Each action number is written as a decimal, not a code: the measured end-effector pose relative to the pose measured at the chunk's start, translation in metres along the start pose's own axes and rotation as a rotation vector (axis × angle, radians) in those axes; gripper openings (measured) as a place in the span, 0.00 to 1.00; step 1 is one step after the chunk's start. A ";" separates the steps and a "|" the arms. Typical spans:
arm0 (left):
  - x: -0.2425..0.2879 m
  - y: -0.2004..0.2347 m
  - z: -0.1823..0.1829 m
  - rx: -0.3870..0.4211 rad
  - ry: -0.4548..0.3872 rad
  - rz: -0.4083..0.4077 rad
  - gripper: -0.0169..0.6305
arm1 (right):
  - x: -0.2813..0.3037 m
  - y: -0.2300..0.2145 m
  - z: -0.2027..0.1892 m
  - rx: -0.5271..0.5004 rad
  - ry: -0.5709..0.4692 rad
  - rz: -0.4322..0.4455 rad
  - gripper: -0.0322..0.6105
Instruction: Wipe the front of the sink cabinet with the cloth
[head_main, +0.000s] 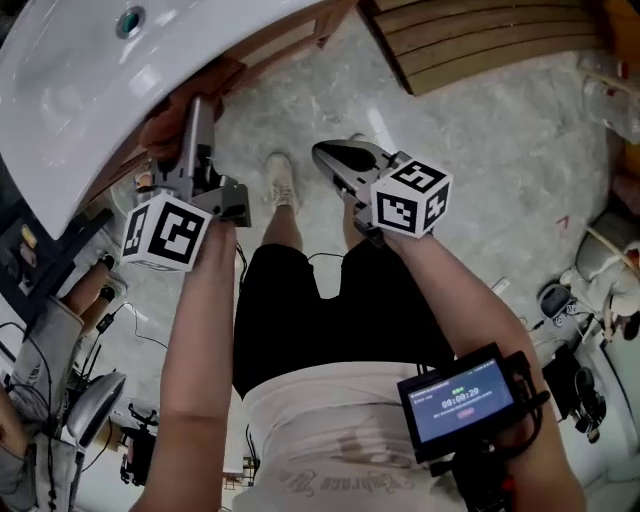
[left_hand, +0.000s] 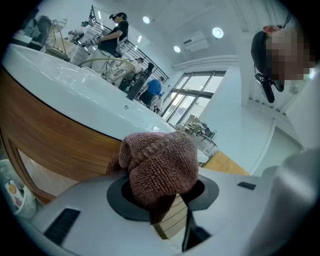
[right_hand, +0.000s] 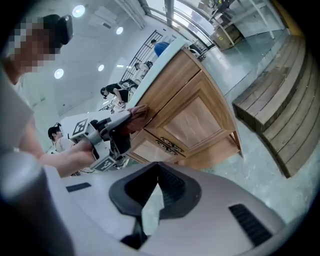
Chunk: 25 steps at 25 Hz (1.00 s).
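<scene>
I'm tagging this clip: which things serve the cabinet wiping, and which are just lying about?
Job: cloth, left hand-held gripper holding it, sink cabinet front.
Lying about: wooden steps, waist screen, empty right hand-held gripper.

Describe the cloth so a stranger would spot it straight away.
Find the wooden sink cabinet under the white basin. Against its upper front edge, the left gripper clamps a bunched reddish-brown knitted cloth, the only soft, nubby thing there.

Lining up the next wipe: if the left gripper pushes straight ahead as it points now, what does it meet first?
The cloth in the left gripper would likely meet the wooden cabinet front first, just below the white sink rim. It looks close or already touching, though depth is unclear.
</scene>
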<state>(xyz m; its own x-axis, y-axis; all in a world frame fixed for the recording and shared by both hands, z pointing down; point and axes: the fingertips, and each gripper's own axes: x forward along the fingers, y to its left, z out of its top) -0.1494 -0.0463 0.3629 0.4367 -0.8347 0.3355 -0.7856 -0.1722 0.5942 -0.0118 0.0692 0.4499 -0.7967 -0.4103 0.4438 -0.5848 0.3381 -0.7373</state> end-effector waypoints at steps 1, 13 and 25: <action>0.005 -0.005 -0.002 0.005 -0.004 0.008 0.25 | -0.007 -0.006 0.003 -0.005 0.007 0.007 0.07; 0.095 -0.100 -0.055 0.048 0.009 0.022 0.25 | -0.082 -0.074 0.019 0.004 0.051 0.088 0.07; 0.150 -0.140 -0.081 0.092 0.078 -0.053 0.25 | -0.105 -0.102 0.014 0.045 0.035 0.084 0.07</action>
<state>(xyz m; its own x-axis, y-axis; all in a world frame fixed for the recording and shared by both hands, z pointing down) 0.0614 -0.1050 0.3898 0.5087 -0.7803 0.3638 -0.7961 -0.2653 0.5440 0.1343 0.0663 0.4718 -0.8477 -0.3522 0.3966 -0.5093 0.3314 -0.7942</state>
